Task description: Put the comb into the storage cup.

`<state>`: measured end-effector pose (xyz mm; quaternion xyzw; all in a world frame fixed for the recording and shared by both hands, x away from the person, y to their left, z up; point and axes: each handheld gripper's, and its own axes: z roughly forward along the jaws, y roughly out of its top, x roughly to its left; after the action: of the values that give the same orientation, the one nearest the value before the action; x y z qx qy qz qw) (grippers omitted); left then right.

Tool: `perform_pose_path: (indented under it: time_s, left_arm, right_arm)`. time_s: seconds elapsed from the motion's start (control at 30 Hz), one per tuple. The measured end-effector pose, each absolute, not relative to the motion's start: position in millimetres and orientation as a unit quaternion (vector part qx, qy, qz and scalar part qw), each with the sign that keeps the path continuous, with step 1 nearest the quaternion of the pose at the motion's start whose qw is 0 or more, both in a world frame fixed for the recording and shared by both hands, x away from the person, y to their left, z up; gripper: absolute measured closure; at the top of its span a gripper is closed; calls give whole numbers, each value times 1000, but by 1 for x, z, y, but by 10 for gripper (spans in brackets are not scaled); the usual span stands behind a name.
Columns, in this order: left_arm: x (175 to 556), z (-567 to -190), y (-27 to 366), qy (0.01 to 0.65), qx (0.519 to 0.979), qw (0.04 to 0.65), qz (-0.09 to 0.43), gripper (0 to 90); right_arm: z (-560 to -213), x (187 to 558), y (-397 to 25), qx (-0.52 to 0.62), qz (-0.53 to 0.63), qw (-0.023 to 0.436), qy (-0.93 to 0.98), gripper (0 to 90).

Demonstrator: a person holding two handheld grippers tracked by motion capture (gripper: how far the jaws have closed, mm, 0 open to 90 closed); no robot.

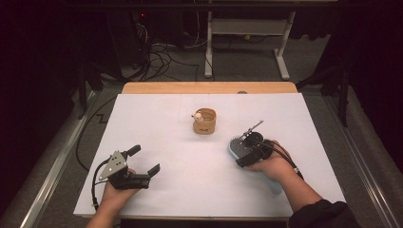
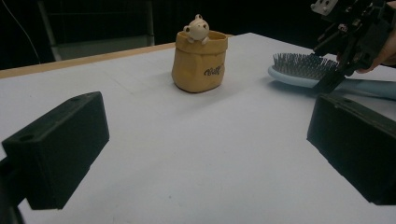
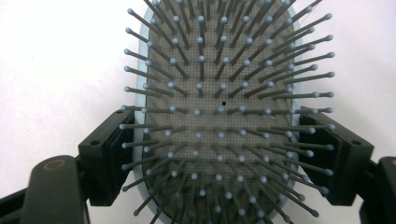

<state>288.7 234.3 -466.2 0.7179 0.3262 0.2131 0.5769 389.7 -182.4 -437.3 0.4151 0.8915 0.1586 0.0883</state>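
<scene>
The white table point(image 1: 157, 123) takes up the whole scene, and the action sits on its right half, where the person's right hand point(image 1: 272, 164) brings the right gripper point(image 1: 247, 151) down over a pale blue hairbrush point(image 1: 234, 146). The brush lies flat, bristles up, head toward the middle of the table and handle running back under that hand toward the near right edge, so its long axis slants from far-left to near-right. From the right gripper view the head point(image 3: 219, 107) runs straight up between the jaws, which stand at either flank of it across its width, pads at or just touching the blue rim; whether they truly pinch yet I can't tell. That crosswise straddle looks like the thing that matters, since a squeeze would close on the short axis. The left gripper point(image 1: 145, 164) rests well apart at the near left, jaws spread wide and holding nothing, aimed toward the small tan sack-shaped pot point(image 2: 199, 63) with a little animal figure point(image 2: 196, 29) at its rim, standing upright near the table's centre. The right gripper is plainly the nearer to the brush
</scene>
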Motion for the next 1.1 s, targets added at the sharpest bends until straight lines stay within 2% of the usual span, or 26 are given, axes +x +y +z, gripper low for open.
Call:
perform_pose_path:
  time_s: [0.3, 0.77, 1.1]
  left_arm:
    - [289, -466, 235, 329, 716, 578, 212, 0]
    - [289, -466, 235, 333, 717, 577, 208, 0]
    - [289, -465, 236, 333, 718, 575, 206, 0]
  right_arm:
    - [-418, 381, -192, 418, 198, 113, 880, 207]
    - [-408, 365, -203, 415, 268, 163, 854, 206]
    - [-401, 356, -207, 401, 328, 183, 836, 206]
